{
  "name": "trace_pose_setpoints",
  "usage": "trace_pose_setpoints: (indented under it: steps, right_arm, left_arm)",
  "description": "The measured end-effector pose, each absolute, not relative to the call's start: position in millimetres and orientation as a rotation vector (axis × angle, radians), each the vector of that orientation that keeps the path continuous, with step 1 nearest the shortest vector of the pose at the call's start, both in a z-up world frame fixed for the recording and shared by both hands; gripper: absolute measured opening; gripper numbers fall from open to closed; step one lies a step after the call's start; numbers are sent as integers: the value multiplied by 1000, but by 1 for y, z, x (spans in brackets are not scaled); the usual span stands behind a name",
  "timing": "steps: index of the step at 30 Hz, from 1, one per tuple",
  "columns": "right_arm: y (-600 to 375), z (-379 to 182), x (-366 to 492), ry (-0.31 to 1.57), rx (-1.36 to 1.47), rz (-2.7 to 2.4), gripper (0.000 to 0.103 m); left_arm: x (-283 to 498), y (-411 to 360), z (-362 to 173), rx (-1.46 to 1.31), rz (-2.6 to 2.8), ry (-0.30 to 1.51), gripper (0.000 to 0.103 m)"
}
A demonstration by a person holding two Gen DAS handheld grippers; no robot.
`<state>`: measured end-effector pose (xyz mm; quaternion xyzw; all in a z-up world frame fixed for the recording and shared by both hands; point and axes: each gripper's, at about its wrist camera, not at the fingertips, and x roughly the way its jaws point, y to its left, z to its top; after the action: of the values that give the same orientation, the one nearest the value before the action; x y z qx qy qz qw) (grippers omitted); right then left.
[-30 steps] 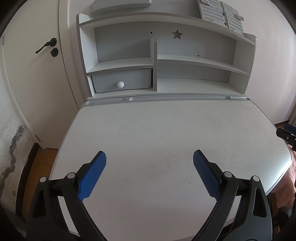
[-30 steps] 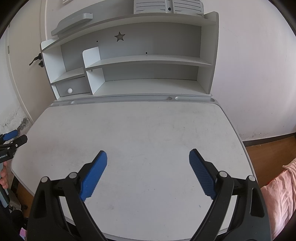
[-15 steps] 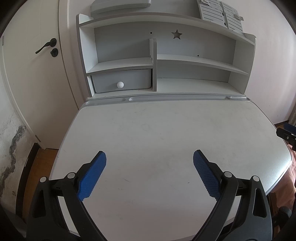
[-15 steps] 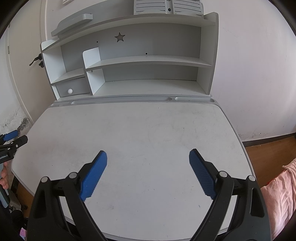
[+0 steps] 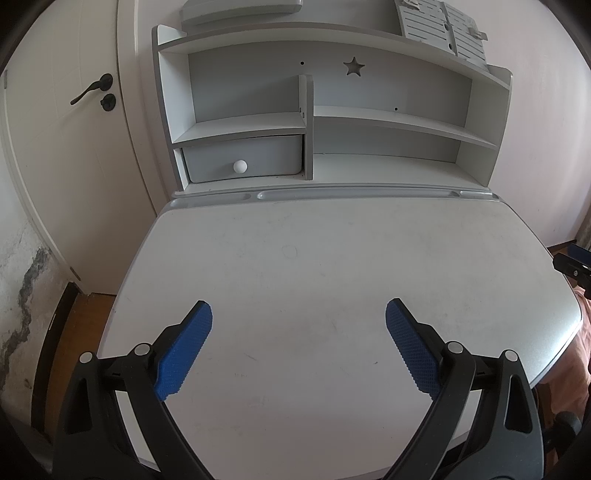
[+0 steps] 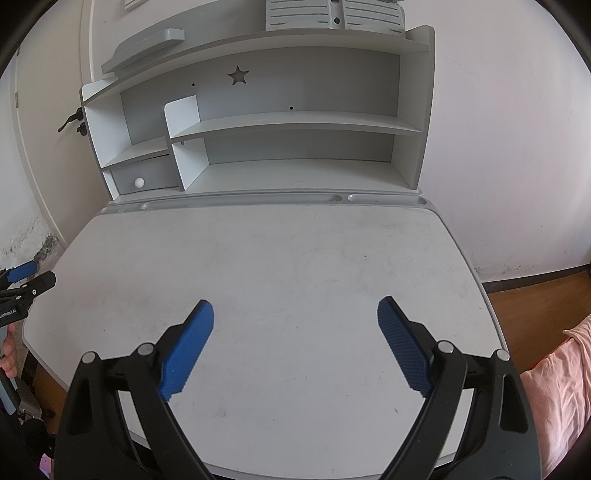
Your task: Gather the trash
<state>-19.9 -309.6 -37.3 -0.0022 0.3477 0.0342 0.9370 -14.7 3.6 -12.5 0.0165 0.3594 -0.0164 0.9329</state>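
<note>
Tabletop (image 5: 332,258) is the main thing here, a pale grey-white surface with scuffs and a few small dark specks, seen from both wrist cameras. As for the trash itself, I honestly can't pick out any piece of it in either view, so I can't tell where it is.

Left gripper (image 5: 298,328) hangs over the near part of the tabletop, tilted down toward it. Its blue fingers (image 5: 183,350) are spread wide apart with only bare surface between them, gripping nothing. Right gripper (image 6: 295,326) is in the same pose over its own side, blue fingers (image 6: 404,350) spread wide too, nothing between them. Each gripper peeks into the other's view at the edge of the frame, well apart from one another.

At the back of the tabletop stands a grey and white shelf unit (image 5: 388,118) with a star cutout (image 5: 354,67) in its back panel. Lower left compartment has a small drawer (image 5: 243,157), closed, with a round white knob (image 5: 240,166). A long pen groove (image 5: 354,194) runs along the back edge just in front of the shelves. Some slatted grey pieces (image 6: 332,13) lie on top of the unit.

Left of the desk there's a white door (image 5: 74,147) with a dark handle (image 5: 90,88). Right wrist view shows wooden floor (image 6: 535,291) and pink fabric (image 6: 561,387) at the lower right.
</note>
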Motion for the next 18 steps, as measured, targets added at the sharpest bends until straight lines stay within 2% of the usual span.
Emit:
trace_pose_setpoints:
  steps: [18]
  right_arm:
    - [-311,-35,-20,703,-7,72,87]
  left_arm:
    - [-15,8,-11,18,-21,745,92]
